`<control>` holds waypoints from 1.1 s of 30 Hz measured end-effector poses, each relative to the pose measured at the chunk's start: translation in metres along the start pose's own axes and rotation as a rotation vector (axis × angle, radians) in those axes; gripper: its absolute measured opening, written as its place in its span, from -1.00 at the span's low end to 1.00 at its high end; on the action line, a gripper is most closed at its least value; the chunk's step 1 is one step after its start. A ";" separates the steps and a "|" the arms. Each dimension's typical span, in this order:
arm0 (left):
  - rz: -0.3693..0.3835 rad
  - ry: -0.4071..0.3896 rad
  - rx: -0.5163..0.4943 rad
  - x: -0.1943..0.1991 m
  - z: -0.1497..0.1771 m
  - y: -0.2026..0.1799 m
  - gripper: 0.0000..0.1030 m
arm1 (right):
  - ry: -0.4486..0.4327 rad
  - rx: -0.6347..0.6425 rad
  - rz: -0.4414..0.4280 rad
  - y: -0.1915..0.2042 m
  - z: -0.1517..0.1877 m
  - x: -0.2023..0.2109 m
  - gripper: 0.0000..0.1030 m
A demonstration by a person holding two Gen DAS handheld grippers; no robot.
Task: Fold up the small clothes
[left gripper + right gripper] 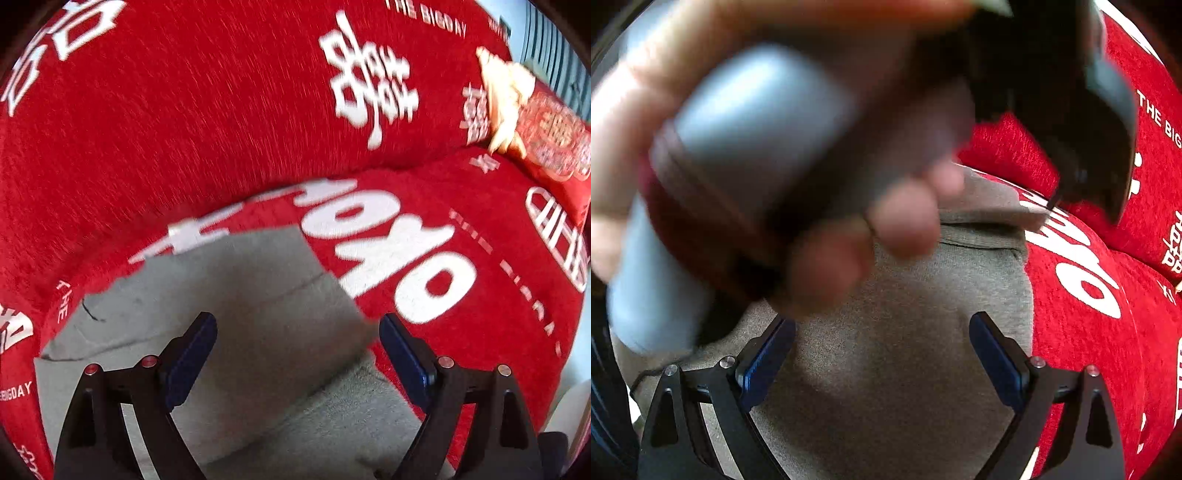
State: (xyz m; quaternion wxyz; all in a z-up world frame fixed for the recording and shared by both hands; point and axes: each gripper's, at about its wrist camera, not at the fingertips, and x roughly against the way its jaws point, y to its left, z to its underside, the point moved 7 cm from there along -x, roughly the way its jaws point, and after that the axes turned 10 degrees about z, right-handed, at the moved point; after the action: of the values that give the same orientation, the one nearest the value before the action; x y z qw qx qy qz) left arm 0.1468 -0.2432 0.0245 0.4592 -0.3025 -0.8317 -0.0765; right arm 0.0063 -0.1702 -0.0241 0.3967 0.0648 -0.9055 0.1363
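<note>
Red printed bedding [221, 122] lay under grey garment [266, 332]; both my claws, left [297, 354] & right [882, 354], hung wide above it, prob. lining up next fold.

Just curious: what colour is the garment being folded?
Grey garment, clearest in the right wrist view.
</note>
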 end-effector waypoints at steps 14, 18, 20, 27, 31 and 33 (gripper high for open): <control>-0.148 0.102 0.084 -0.019 0.030 0.058 0.76 | 0.012 -0.022 -0.030 -0.006 -0.003 -0.001 0.88; -0.212 0.012 0.214 0.017 0.045 0.111 0.76 | 0.009 -0.075 -0.014 -0.021 -0.006 -0.005 0.88; -0.237 -0.009 0.273 0.030 0.061 0.136 0.76 | -0.002 -0.112 -0.010 -0.032 -0.006 -0.005 0.88; -0.256 -0.022 0.417 0.053 0.125 0.207 0.76 | -0.058 -0.225 -0.002 -0.054 -0.016 -0.004 0.88; -0.282 -0.044 0.439 0.071 0.135 0.222 0.76 | -0.091 -0.270 0.026 -0.066 -0.028 -0.004 0.88; -0.267 -0.060 0.427 0.075 0.132 0.225 0.76 | -0.091 -0.285 0.025 -0.068 -0.039 -0.010 0.88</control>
State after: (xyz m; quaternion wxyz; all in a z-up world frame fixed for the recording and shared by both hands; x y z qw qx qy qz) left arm 0.1513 0.0236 -0.0232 0.4735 -0.0883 -0.8749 0.0501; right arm 0.0561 -0.2234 0.0071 0.3587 0.0025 -0.9334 0.0082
